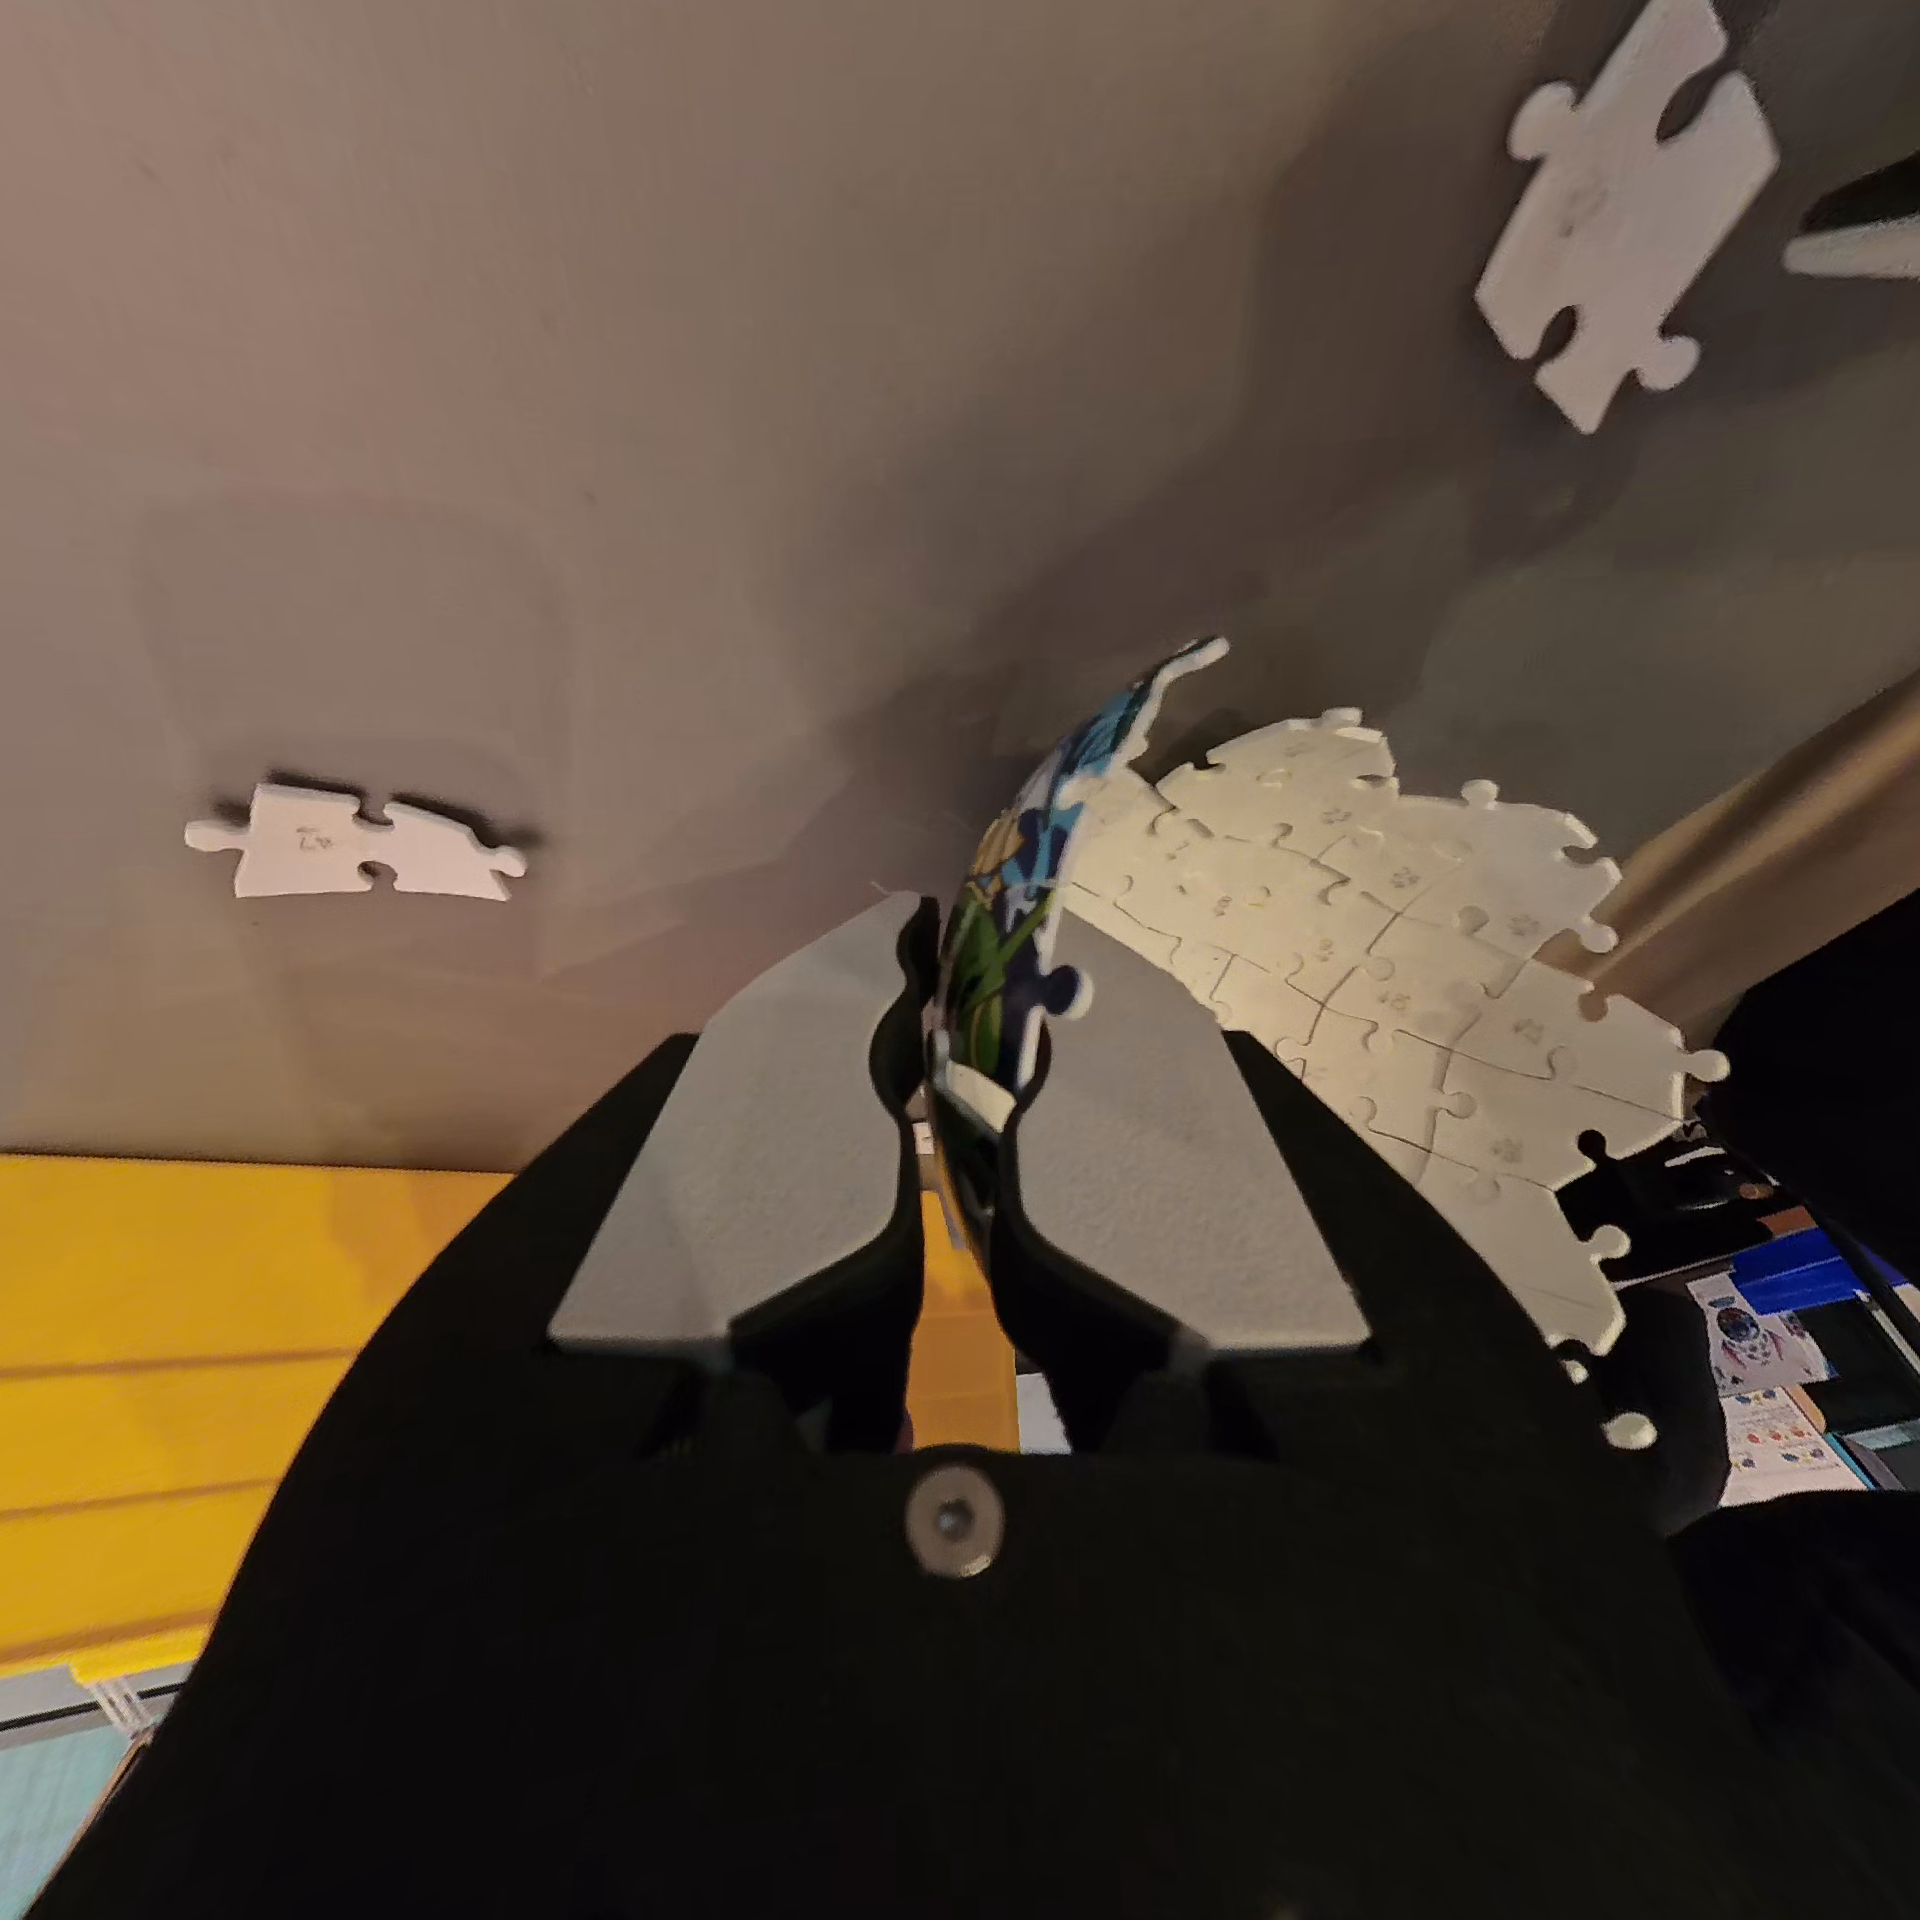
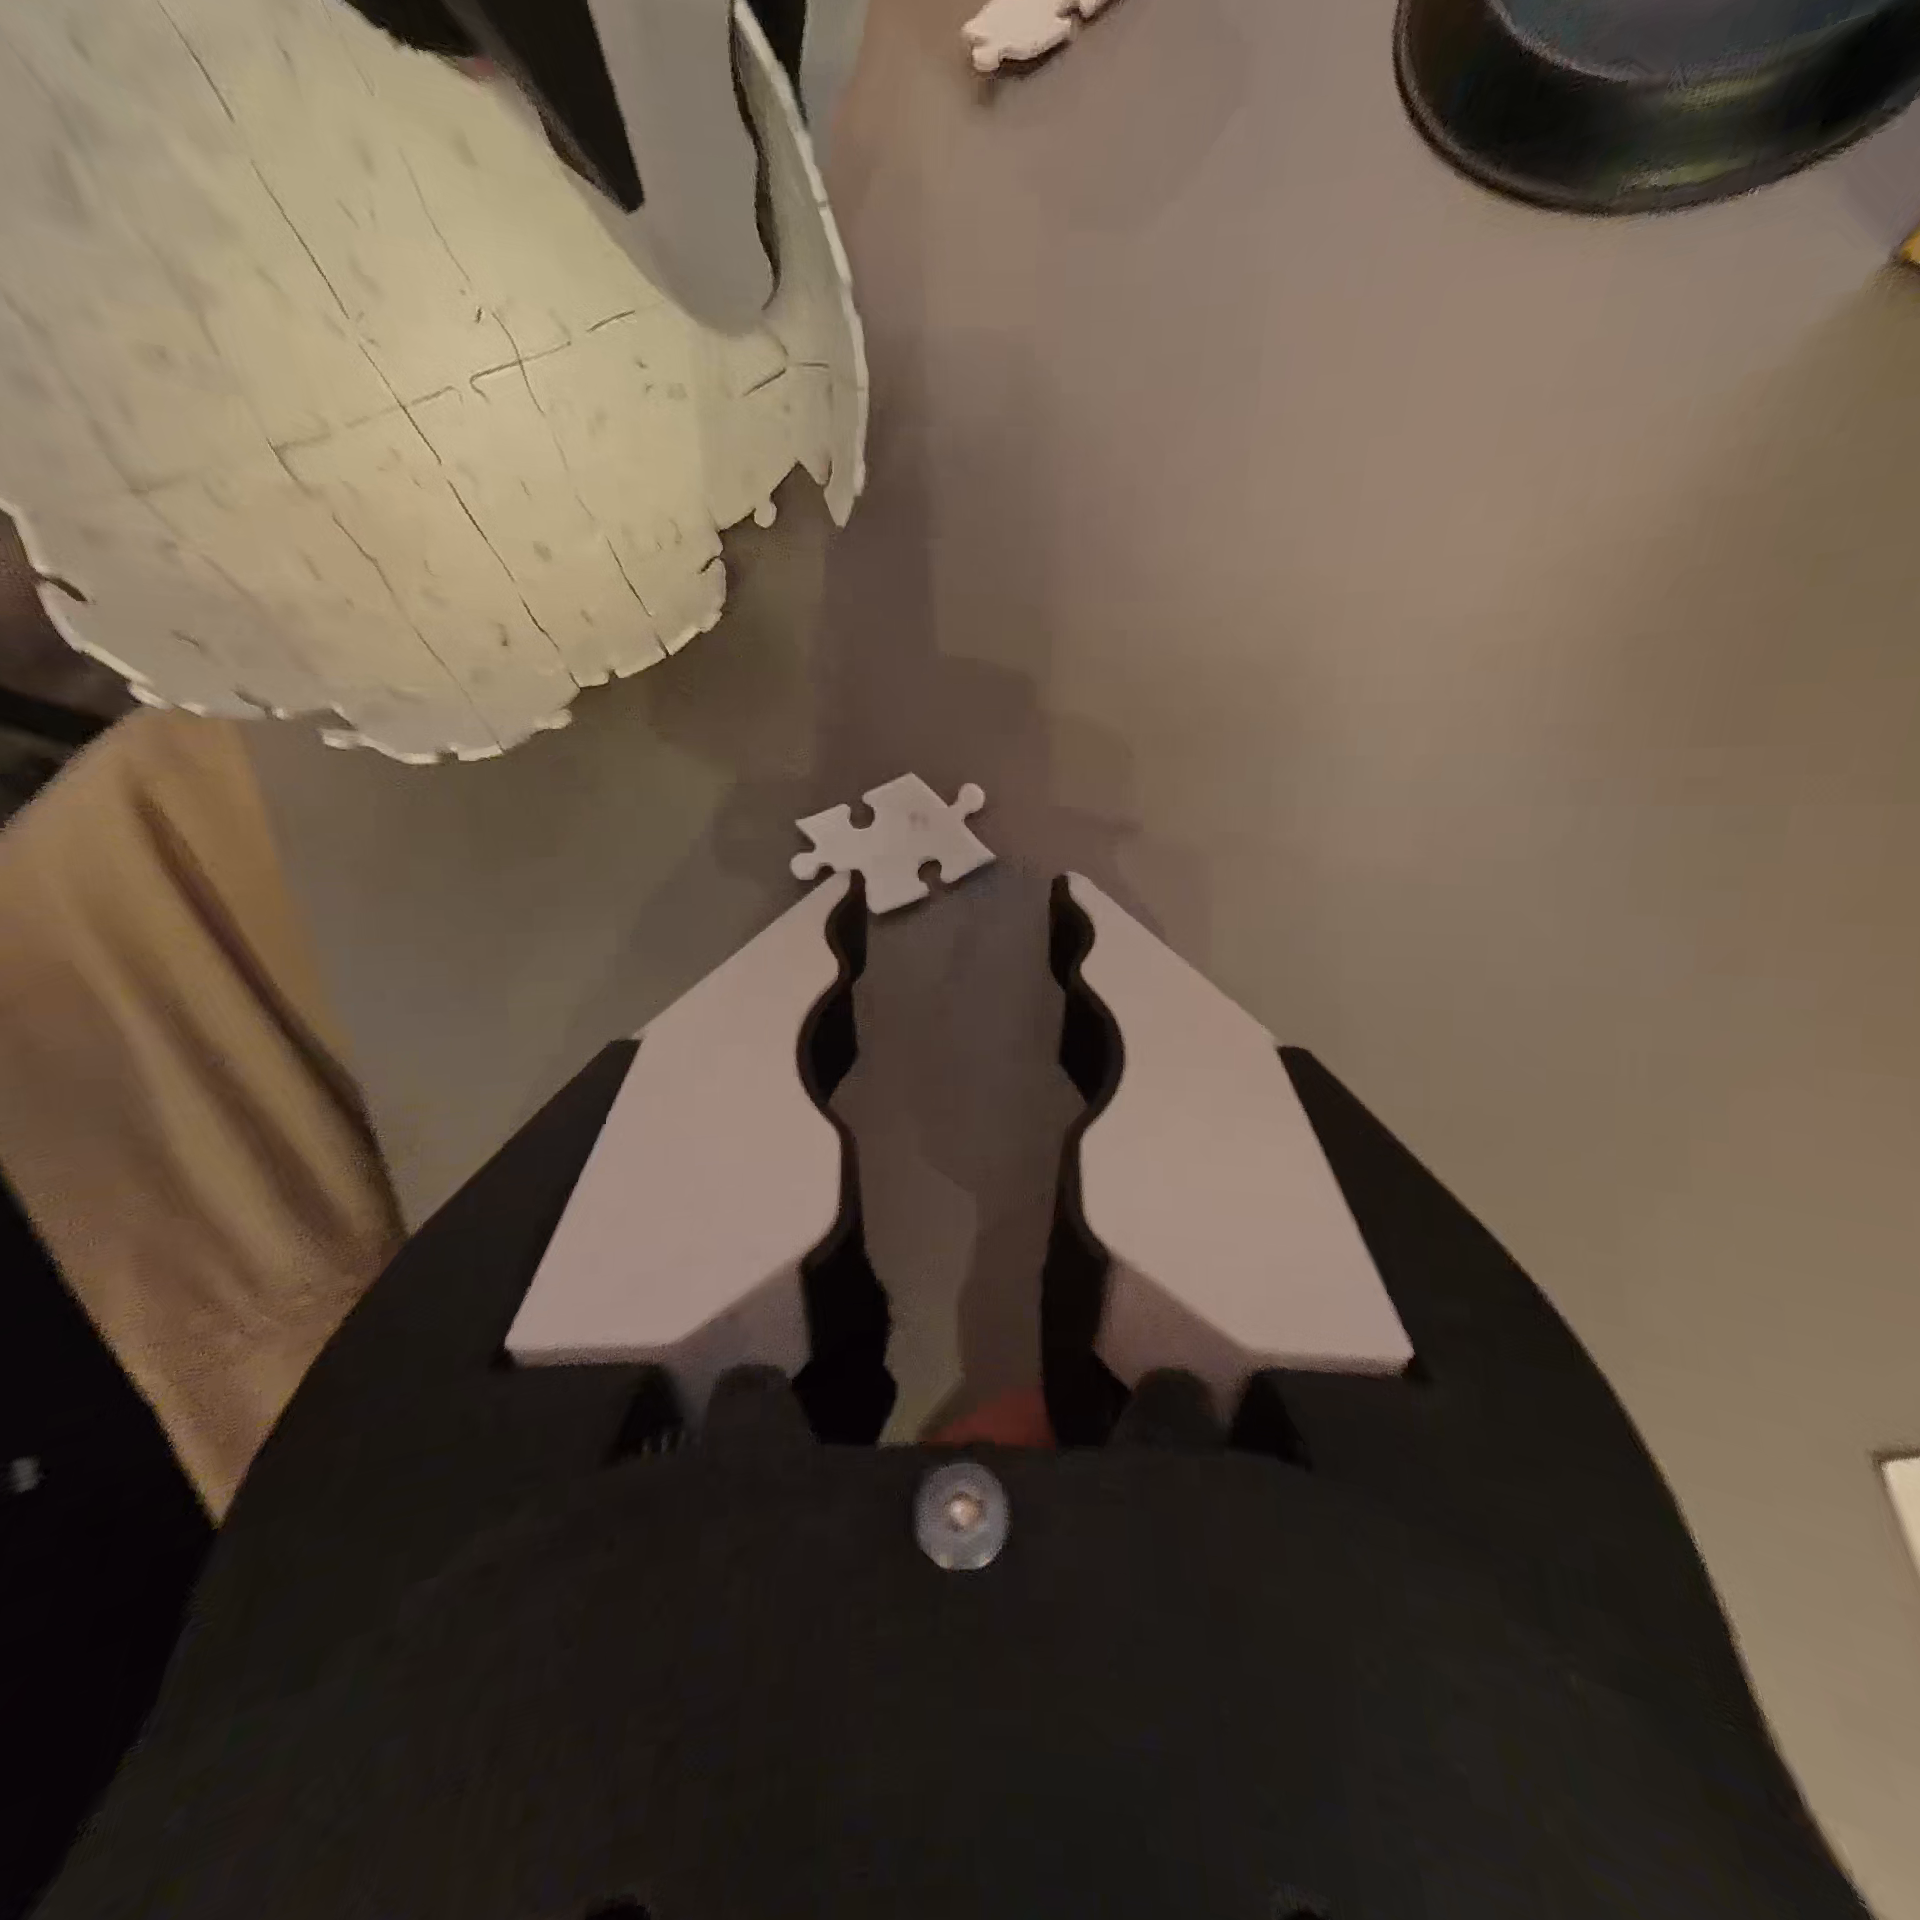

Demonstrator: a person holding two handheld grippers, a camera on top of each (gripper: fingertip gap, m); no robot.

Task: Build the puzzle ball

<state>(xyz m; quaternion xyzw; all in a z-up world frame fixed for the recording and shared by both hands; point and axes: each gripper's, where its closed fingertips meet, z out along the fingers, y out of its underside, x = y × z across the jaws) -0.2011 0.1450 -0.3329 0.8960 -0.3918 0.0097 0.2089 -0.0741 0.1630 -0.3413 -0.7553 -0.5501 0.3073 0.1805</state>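
Observation:
My left gripper point(image 1: 971, 997) is shut on the rim of the half-built puzzle ball point(image 1: 1351, 997), a curved shell with a white inside and a blue, green and yellow printed outside, held above the grey table. The shell also fills the upper left of the right wrist view point(image 2: 343, 416), with the left gripper's fingers point(image 2: 717, 208) behind it. My right gripper point(image 2: 956, 888) is open and empty, low over the table, its fingertips just short of a white two-piece puzzle bit point(image 2: 896, 842) lying face down.
Loose white pieces lie on the table: a joined pair point(image 1: 358, 847) at left, a larger one point(image 1: 1621, 208) at upper right, another point(image 2: 1023, 26) at the far edge. A black round object point(image 2: 1652, 94) sits at upper right. A yellow box point(image 1: 260, 1351) and tan cloth point(image 2: 156, 1039) are nearby. About 12 cm separates my left fingertips from my right.

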